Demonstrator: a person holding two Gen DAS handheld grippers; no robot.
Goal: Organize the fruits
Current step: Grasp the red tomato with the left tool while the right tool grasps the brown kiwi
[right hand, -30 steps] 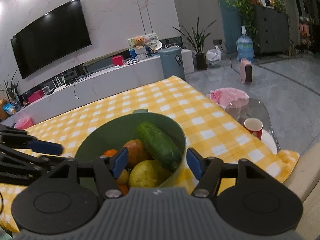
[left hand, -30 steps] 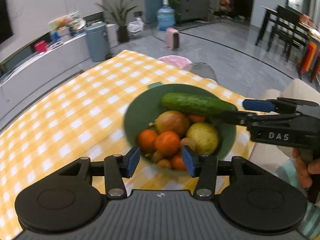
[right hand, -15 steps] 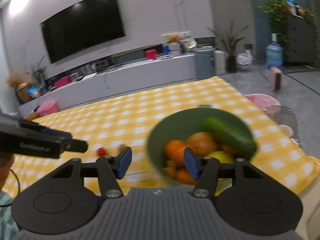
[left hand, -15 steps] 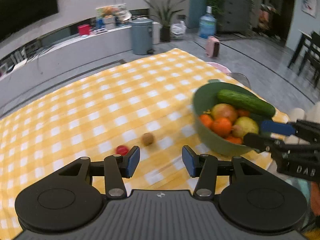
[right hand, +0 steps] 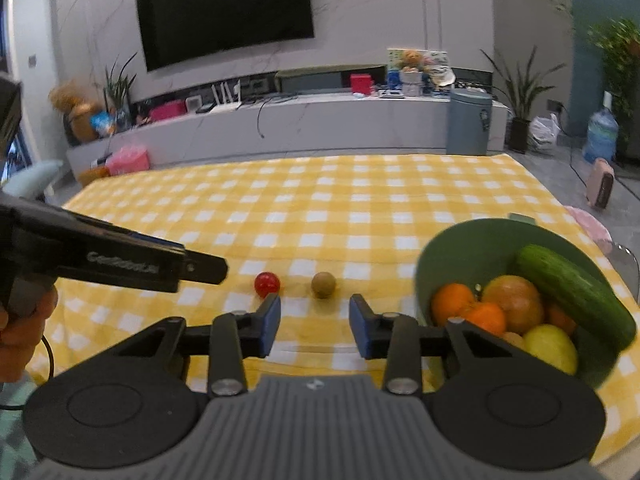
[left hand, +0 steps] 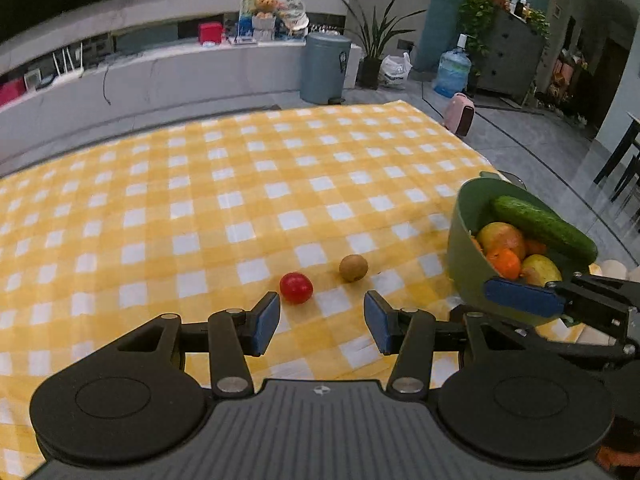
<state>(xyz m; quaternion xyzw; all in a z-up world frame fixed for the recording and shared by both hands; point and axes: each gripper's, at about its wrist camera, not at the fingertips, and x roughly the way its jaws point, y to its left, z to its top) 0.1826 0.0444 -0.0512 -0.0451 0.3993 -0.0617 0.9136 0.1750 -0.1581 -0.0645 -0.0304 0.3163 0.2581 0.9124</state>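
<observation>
A small red tomato (left hand: 296,287) (right hand: 267,283) and a brown kiwi (left hand: 353,267) (right hand: 323,284) lie side by side on the yellow checked tablecloth (left hand: 240,200) (right hand: 360,208). My left gripper (left hand: 322,323) hovers open just short of them, nothing between its pads. My right gripper (right hand: 314,325) also holds nothing; its jaws are closing, with the kiwi a little beyond them. At the right stands a green bowl (left hand: 464,232) (right hand: 460,248) with a cucumber (left hand: 542,229) (right hand: 574,293), oranges (right hand: 452,303), a reddish fruit (right hand: 512,304) and a yellow-green one (right hand: 550,347).
The table's right edge runs just past the bowl; a small glass side table (right hand: 618,250) stands below it. A person's hand (right hand: 24,332) holds the left gripper at the left of the right wrist view. A low TV bench (right hand: 300,124) and grey bin (left hand: 324,67) stand beyond the table.
Both grippers swung left, away from over the bowl, toward the tomato and kiwi, which came into view. The right gripper's jaws have narrowed. The bowl now sits at the right edge of both views.
</observation>
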